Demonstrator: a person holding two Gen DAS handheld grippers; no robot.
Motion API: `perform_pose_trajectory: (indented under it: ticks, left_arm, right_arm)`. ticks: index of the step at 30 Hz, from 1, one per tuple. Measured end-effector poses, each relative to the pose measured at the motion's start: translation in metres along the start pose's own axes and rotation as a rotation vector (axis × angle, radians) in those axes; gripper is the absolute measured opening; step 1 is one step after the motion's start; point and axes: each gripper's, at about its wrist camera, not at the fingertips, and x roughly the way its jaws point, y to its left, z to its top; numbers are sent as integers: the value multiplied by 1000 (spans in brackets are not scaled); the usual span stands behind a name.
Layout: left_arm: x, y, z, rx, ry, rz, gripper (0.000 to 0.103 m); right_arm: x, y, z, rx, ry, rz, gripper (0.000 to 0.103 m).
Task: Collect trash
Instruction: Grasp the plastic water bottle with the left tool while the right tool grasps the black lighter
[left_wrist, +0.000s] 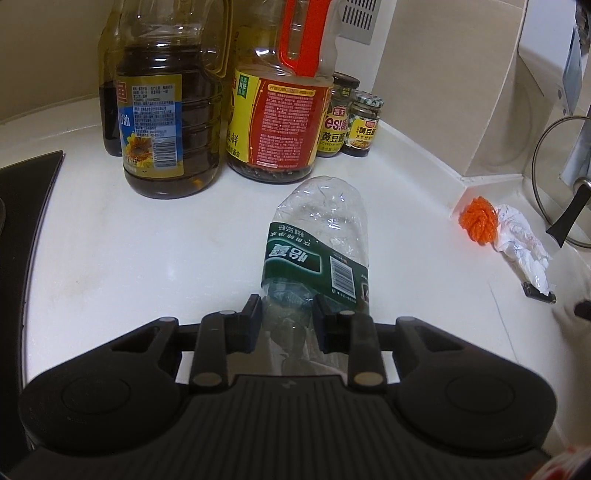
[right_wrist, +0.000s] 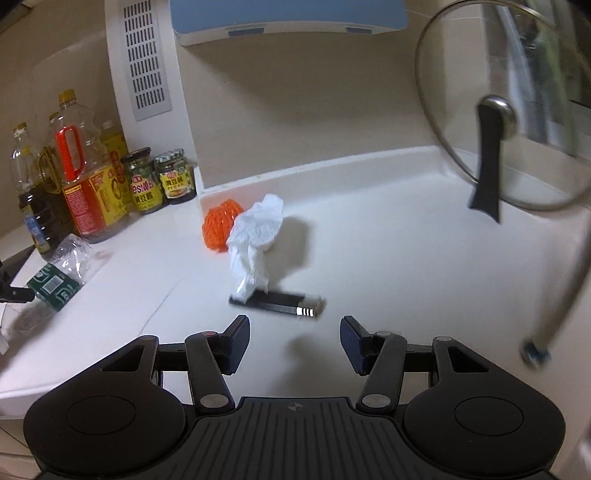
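Left wrist view: the left gripper is pinching the neck end of a crushed clear water bottle with a green label, its pads pressing on both sides of the plastic. The bottle is lying on the white surface and stretching straight ahead of the gripper. Beyond its far end, a sunflower oil jug, a soy sauce jug with a red handle and two small sauce jars are standing against the wall. Far off to the gripper's right, an orange mesh ball and a crumpled white tissue are lying together near the wall corner.

Right wrist view: the right gripper is hanging above the surface with its fingers spread apart and nothing between them. Just ahead of it, a black stick-like object with a silver end is lying flat, and the tissue is resting on its left end, with the mesh ball touching the tissue behind. Far to the left, the bottle is showing with the left gripper at its near end. Up to the right, a glass pot lid is leaning against the wall.
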Motion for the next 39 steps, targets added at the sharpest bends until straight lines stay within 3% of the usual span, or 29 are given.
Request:
perform_pose_trajectory:
  ticks: [11, 21, 24, 30, 32, 33, 39]
  left_arm:
    - [3, -4, -1, -22, 1, 10, 26]
    - [4, 1, -2, -58, 6, -6, 27]
    - [4, 2, -2, -76, 7, -13, 27]
    - [4, 0, -3, -66, 13, -1, 27]
    - [3, 0, -3, -72, 18, -6, 27]
    - [2, 0, -3, -73, 20, -8, 27]
    - [-4, 1, -9, -79, 35, -32, 37]
  right_arm:
    - [64, -11, 19, -139, 95, 127, 55]
    - [52, 8, 11, -210, 153, 207, 54]
    - [51, 23, 7, -236, 161, 189, 54]
    - [63, 28, 16, -169, 128, 131, 54]
    - [67, 31, 15, -175, 134, 107, 32]
    - [66, 32, 13, -183, 128, 97, 26]
    - [53, 41, 1, -189, 121, 83, 23]
